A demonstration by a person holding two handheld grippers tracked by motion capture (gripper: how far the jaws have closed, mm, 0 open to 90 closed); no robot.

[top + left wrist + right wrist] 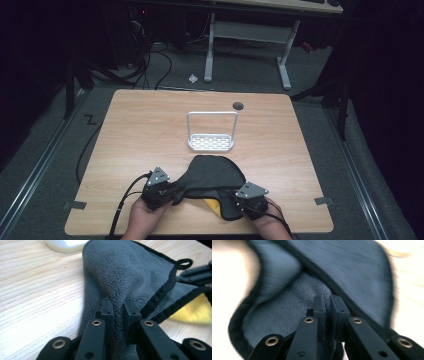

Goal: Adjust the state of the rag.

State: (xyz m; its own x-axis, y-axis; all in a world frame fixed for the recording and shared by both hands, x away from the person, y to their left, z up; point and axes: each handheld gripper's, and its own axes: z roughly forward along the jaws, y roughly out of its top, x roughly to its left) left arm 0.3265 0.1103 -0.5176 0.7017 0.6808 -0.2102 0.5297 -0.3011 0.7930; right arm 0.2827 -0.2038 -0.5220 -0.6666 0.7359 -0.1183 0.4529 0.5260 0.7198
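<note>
Dark grey fleece cloth [210, 177] w/ black trim and yellow underside sits at near table edge. I've got left gripper [117, 308] and right gripper [327, 303] both clamped on its folds. I'd lift evenly, keep tension, avoid white handled rack [211, 132]. Light wood table [150, 125], dark room, grey carpet.

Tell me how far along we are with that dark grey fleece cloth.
Done: both grips are on. The left gripper and right gripper are each shut on a fold of the dark grey fleece cloth. In hand: the cloth lies bunched on the wooden table, yellow underside showing. Left: probably lifting it towards the white wire rack.
</note>
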